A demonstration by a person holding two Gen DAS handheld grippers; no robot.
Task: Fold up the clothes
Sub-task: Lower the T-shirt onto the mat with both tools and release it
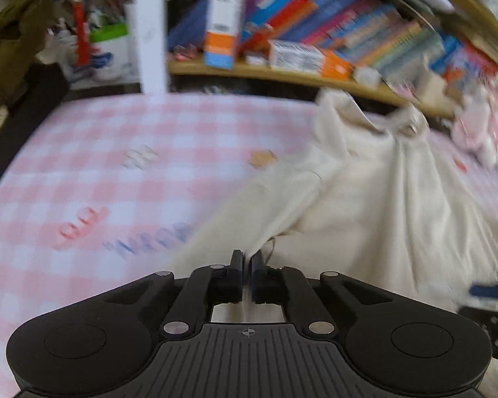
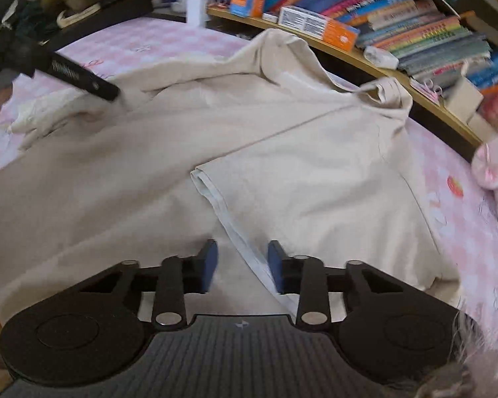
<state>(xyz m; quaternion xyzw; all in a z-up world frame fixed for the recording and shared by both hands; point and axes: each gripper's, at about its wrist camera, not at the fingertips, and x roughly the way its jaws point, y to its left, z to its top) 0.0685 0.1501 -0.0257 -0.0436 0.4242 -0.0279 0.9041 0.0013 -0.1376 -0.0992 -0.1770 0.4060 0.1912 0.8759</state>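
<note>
Currently the left gripper (image 1: 247,260) has its jaws pinched on a fold of the cream cotton T-shirt (image 2: 282,152); its view is motion-blurred. The right gripper (image 2: 242,260) hangs with jaws apart over the shirt, straddling the pale hem (image 2: 245,248) of a folded-over panel, gripping nothing. The shirt lies spread on the pink-and-white checked bedsheet (image 1: 99,172), its collar (image 2: 386,94) towards the wooden bookshelf (image 2: 348,54).

Risks, as judged: the left pinch looks thin, so a fast pull could slip the cloth. With the right side unheld, dragging may undo the folded panel or bunch the body. The raised collar end sits near the shelf edge and could snag.
</note>
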